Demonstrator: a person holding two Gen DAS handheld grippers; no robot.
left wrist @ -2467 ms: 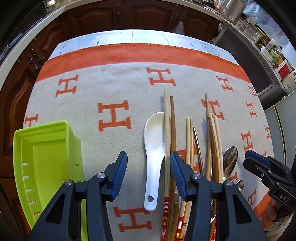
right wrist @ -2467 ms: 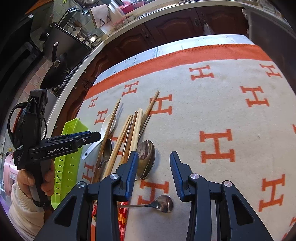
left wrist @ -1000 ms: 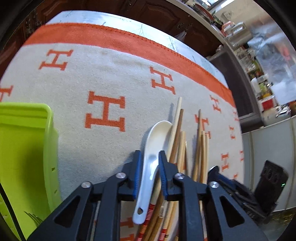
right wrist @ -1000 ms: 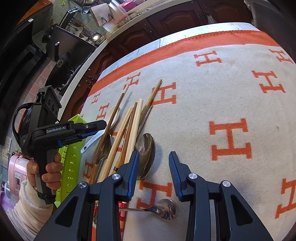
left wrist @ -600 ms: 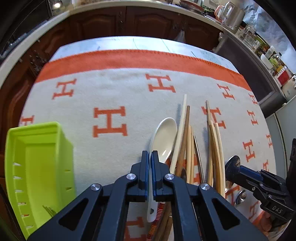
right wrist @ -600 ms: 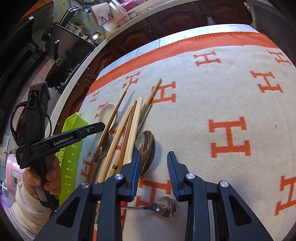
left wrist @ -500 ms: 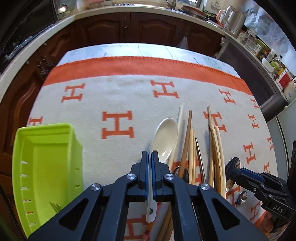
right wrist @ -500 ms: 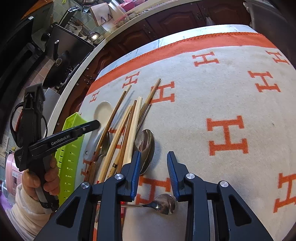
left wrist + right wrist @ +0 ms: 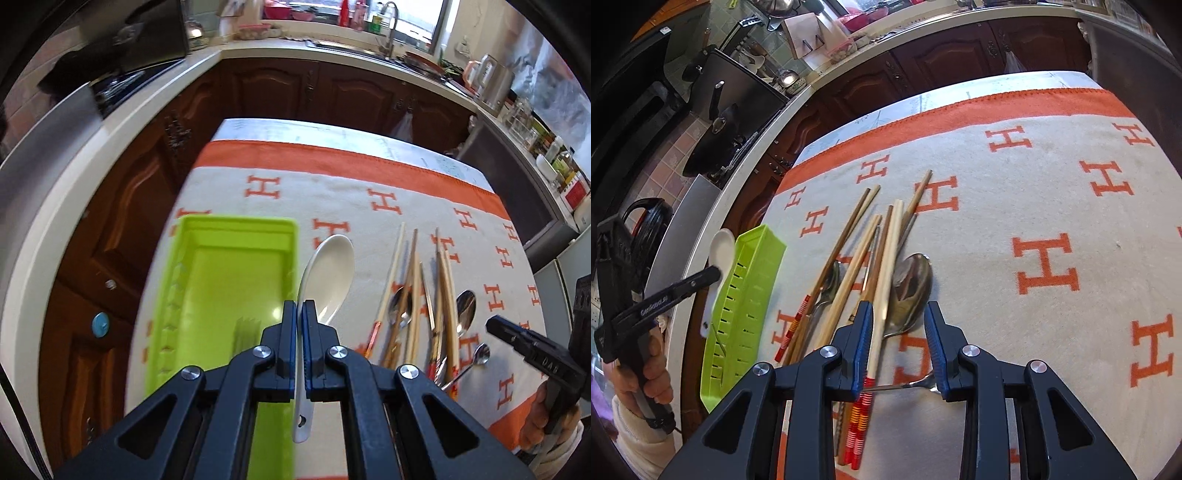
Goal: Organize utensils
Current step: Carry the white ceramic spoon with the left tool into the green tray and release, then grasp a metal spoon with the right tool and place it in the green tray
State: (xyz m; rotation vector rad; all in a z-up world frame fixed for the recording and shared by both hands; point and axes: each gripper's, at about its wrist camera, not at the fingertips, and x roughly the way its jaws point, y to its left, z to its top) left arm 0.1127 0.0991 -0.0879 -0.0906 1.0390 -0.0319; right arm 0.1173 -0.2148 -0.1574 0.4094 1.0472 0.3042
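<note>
My left gripper (image 9: 299, 306) is shut on the handle of a white ceramic spoon (image 9: 327, 277). The spoon hangs in the air beside the right wall of the lime-green tray (image 9: 229, 273). From the right wrist view, that white spoon (image 9: 722, 247) is held above the tray's (image 9: 746, 295) far side. My right gripper (image 9: 898, 308) hovers open over the utensil pile, nothing pinched. A large metal spoon (image 9: 910, 288) lies just ahead of its fingers and a pale chopstick runs past the left finger. Wooden chopsticks (image 9: 864, 251) and metal spoons (image 9: 465, 310) lie on the cloth.
A grey cloth (image 9: 1052, 192) with orange H marks covers the table. The tray sits at the table's left edge, with fork tines (image 9: 245, 332) inside. A small metal spoon (image 9: 912, 384) lies under my right gripper. Dark wooden cabinets (image 9: 295, 92) and a counter ring the table.
My left gripper closed on the white spoon's handle, lifted it off the cloth and carried it left to the green tray. My right gripper rose slightly over the pile.
</note>
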